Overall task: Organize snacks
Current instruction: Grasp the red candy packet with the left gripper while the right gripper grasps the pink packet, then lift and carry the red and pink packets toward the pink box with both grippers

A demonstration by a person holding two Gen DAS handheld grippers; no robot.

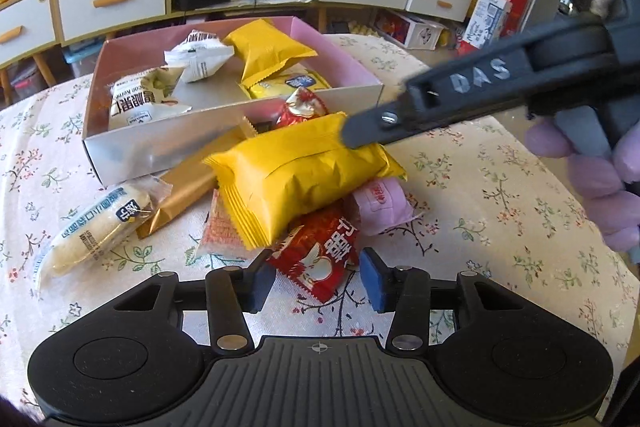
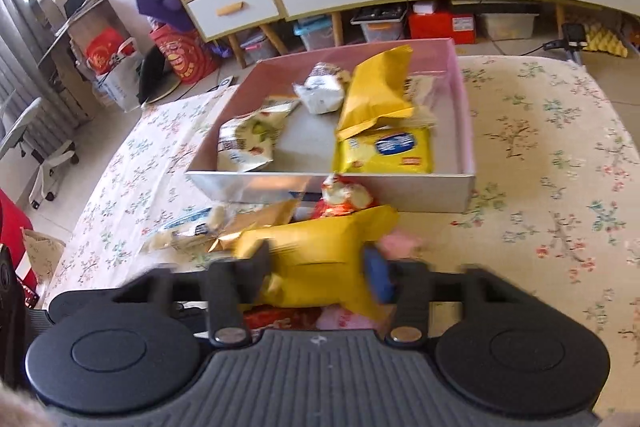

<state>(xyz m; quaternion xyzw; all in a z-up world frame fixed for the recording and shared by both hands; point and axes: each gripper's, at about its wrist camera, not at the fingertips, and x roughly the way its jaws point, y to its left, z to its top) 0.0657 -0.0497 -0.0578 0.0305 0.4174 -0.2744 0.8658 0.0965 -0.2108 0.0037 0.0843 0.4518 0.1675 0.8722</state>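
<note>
- Left wrist view: the right gripper [image 1: 360, 137], a black two-finger tool held by a hand in a lilac glove [image 1: 596, 183], comes in from the right and bites the upper right end of a puffy yellow foil snack packet [image 1: 296, 183].
- That packet tops a loose pile on the floral tablecloth [image 1: 500, 195], just in front of the shallow silver-walled, pink-lined box [image 1: 132, 151]; a red printed sachet [image 1: 320, 259], a pink wrapped sweet [image 1: 384, 205], a gold foil wrapper [image 1: 180, 195] and a clear-wrapped pale bar [image 1: 92, 231] lie under or beside it.
- The left gripper [image 1: 316, 285] holds nothing: its blue-padded fingers stand partly spread, with the red sachet's near corner between them, apparently unpinched.
- Right wrist view: motion-blurred. The right gripper's fingers [image 2: 376, 277] pinch the yellow packet [image 2: 320, 247], which bulges between and past them. The box [image 2: 400, 191] lies straight ahead and already holds several packets.
- Judgement: the step in hand is pick-up of the yellow packet. Next comes a lift clear of the pile and over the box's near wall, then release into the bare floor at its middle.
</note>
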